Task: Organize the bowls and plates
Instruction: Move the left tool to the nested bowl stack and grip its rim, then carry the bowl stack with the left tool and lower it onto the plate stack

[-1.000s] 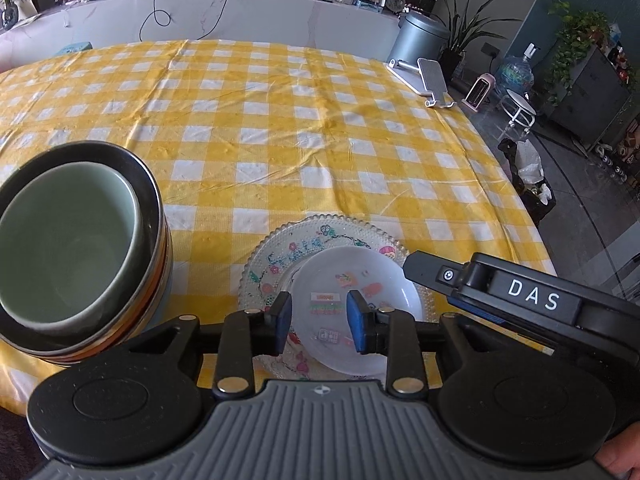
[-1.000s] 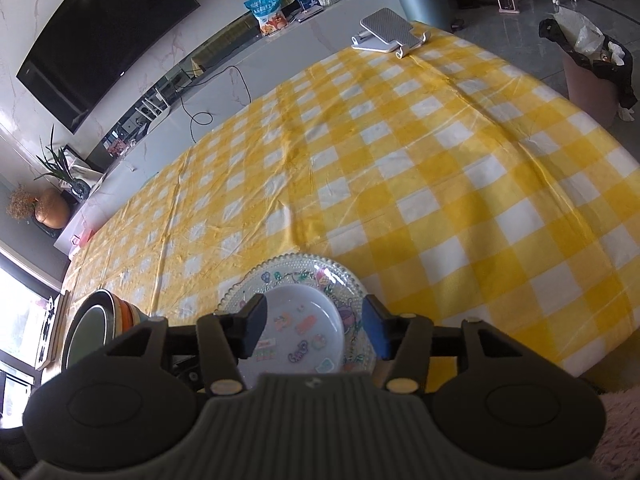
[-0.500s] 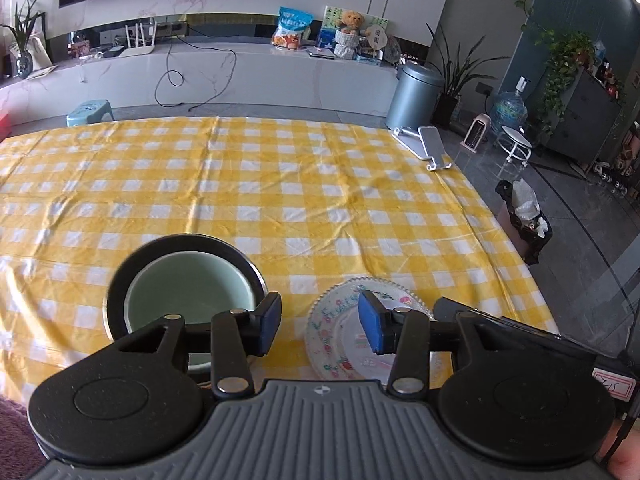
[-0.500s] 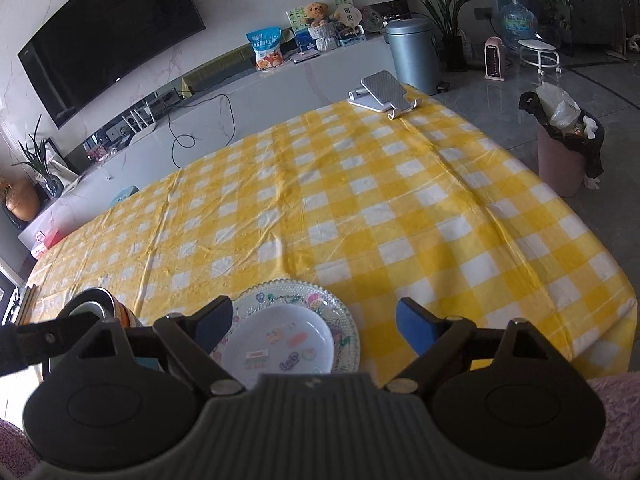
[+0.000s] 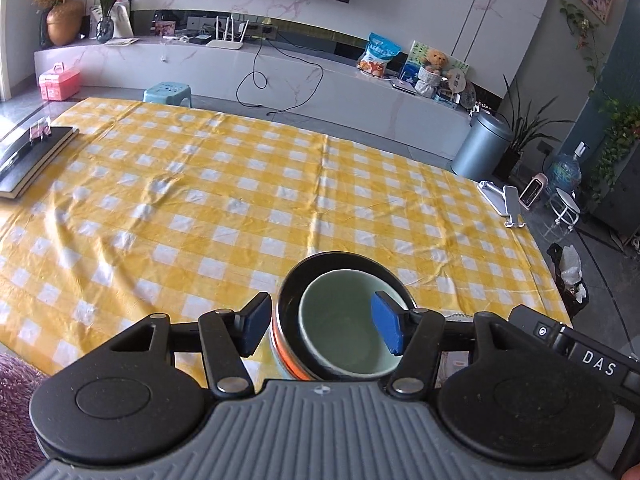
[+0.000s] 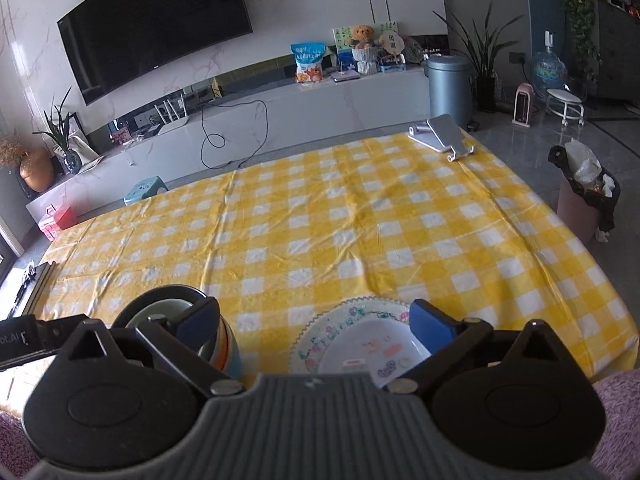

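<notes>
Left wrist view: the pale green bowl (image 5: 344, 320) sits nested in a stack of bowls (image 5: 286, 340) near the yellow checked tablecloth's (image 5: 240, 200) front edge. Beside it, a small white plate (image 6: 372, 352) rests on the patterned plate (image 6: 320, 330). The left gripper (image 5: 322, 328) and right gripper (image 6: 314, 322) have just been opening, jaws apart, holding nothing.

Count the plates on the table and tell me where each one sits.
2, stacked near the table's front edge: a white plate with stickers lies on a larger patterned glass plate, right of the bowl stack. The right tool hides their near edges, so more could be underneath.
</notes>
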`<action>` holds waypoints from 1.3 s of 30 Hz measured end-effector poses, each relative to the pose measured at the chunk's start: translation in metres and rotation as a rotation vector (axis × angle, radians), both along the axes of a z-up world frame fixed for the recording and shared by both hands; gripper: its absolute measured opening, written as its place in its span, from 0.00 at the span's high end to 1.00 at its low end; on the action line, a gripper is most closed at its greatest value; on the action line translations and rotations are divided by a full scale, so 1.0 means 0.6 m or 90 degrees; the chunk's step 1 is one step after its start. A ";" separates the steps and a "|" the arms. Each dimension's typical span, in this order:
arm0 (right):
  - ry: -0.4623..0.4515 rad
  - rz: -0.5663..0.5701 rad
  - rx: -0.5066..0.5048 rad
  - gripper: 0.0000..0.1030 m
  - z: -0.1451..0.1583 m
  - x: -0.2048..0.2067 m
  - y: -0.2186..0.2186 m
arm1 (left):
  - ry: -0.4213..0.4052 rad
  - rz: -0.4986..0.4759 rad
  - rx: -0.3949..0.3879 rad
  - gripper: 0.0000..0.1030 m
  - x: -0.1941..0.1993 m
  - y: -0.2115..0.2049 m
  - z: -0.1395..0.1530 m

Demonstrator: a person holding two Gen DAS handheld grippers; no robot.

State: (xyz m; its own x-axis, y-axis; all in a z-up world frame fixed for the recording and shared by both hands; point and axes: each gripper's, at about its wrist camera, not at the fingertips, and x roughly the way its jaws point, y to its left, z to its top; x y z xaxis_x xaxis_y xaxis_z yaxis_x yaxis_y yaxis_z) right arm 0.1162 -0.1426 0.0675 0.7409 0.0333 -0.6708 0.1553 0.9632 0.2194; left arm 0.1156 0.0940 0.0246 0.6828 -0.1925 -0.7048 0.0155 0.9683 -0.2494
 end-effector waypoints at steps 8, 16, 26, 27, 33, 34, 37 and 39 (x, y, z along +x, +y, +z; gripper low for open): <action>-0.040 0.006 -0.026 0.03 0.015 0.008 0.043 | 0.031 0.011 -0.059 0.31 0.010 0.043 -0.044; 0.014 -0.032 0.029 0.05 -0.009 0.041 0.058 | 0.023 0.024 -0.107 0.27 0.021 0.065 -0.075; 0.122 0.028 0.065 0.31 -0.081 0.093 0.102 | 0.063 0.049 -0.159 0.30 0.048 0.077 -0.118; 0.131 0.030 0.078 0.32 -0.088 0.097 0.102 | 0.071 0.050 -0.167 0.31 0.051 0.078 -0.123; 0.170 0.028 0.116 0.41 -0.122 0.117 0.097 | 0.107 0.063 -0.181 0.35 0.068 0.075 -0.145; 0.175 0.029 0.123 0.42 -0.126 0.120 0.096 | 0.112 0.063 -0.182 0.35 0.070 0.073 -0.148; 0.187 0.031 0.144 0.44 -0.137 0.126 0.093 | 0.124 0.057 -0.178 0.38 0.078 0.066 -0.152; 0.193 0.033 0.156 0.47 -0.142 0.130 0.091 | 0.127 0.049 -0.161 0.38 0.081 0.059 -0.153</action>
